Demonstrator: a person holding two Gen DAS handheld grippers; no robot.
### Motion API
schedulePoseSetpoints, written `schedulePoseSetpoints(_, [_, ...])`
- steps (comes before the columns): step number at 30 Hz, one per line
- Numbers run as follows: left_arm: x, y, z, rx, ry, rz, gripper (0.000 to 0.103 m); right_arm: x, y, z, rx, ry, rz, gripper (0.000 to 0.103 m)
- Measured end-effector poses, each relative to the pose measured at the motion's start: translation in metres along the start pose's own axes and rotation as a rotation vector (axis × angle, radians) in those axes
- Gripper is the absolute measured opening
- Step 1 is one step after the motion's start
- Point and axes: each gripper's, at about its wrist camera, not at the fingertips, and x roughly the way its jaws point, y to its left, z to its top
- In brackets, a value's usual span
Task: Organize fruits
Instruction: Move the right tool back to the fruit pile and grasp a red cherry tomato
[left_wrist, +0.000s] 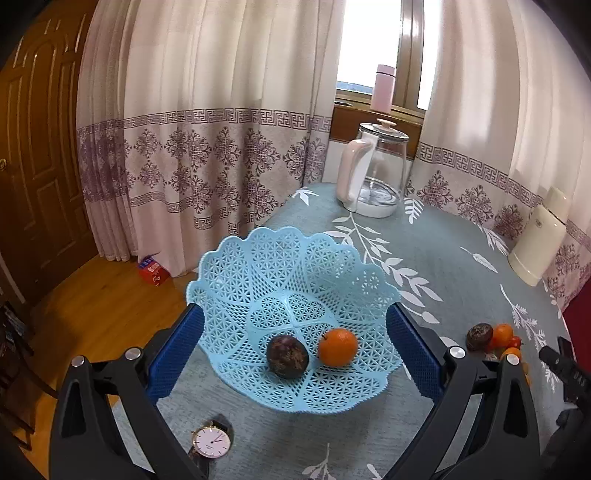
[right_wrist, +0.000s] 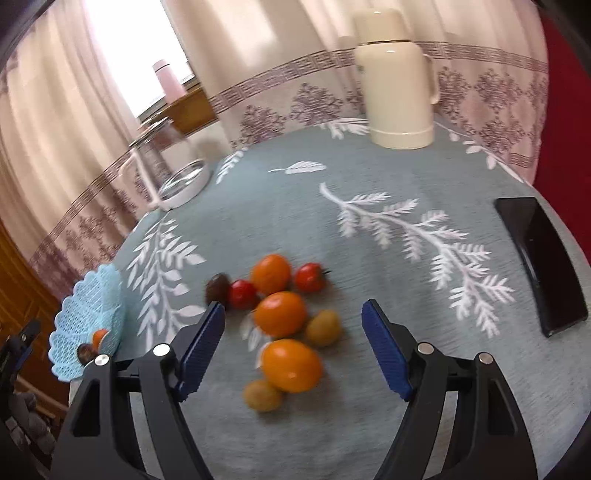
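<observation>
The light-blue perforated plastic basket with a scalloped rim (left_wrist: 280, 273) sits upright, its open mouth facing up, on the grey-blue tablecloth printed with white leaf sprigs (left_wrist: 454, 266). Being round, it shows no clear long axis. Inside it lie a dark purple-brown round fruit (left_wrist: 287, 356) and, at its 3 o'clock and just beside it, a smooth orange (left_wrist: 338, 347).

In the left wrist view the left gripper (left_wrist: 295, 354) stands spread wide, one blue ribbed finger on each side of the basket; whether the pads touch its rim cannot be told. In the right wrist view the right gripper (right_wrist: 293, 343) is also spread wide and holds nothing, hovering over a loose cluster of fruit (right_wrist: 282, 314) lying on the cloth: three oranges, two red cherry tomatoes, two small yellow-brown fruits and one dark fruit, somewhat blurred. From there the basket is at 9 o'clock, well apart from the cluster.

At 12 o'clock on the table stand a glass kettle with a pale pink handle (left_wrist: 376, 173) and a cream thermos flask (right_wrist: 397, 79). A black phone (right_wrist: 541, 264) lies at 3 o'clock, and a rose-gold wristwatch (left_wrist: 211, 442) lies near the basket's 6 o'clock. Patterned cream curtains (left_wrist: 207, 122) hang behind, beside a brown wooden door (left_wrist: 33, 147).
</observation>
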Motion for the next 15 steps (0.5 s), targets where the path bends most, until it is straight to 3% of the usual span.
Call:
schedulePoseSetpoints(6, [-0.001,-0.012,-0.005,0.029,0.004,-0.023,0.1,0.011,-0.017,0.012,0.039,0.02,-0.008,0.076])
schedulePoseSetpoints(12, [-0.003,-0.03,-0.013,0.075,0.011,-0.054,0.1,0.032,-0.028,0.024,0.089,0.088,0.037,0.076])
schedulePoseSetpoints(15, [-0.003,-0.04,-0.017,0.103,0.016,-0.07,0.1,0.041,-0.029,0.028,0.097,0.114,0.059,0.069])
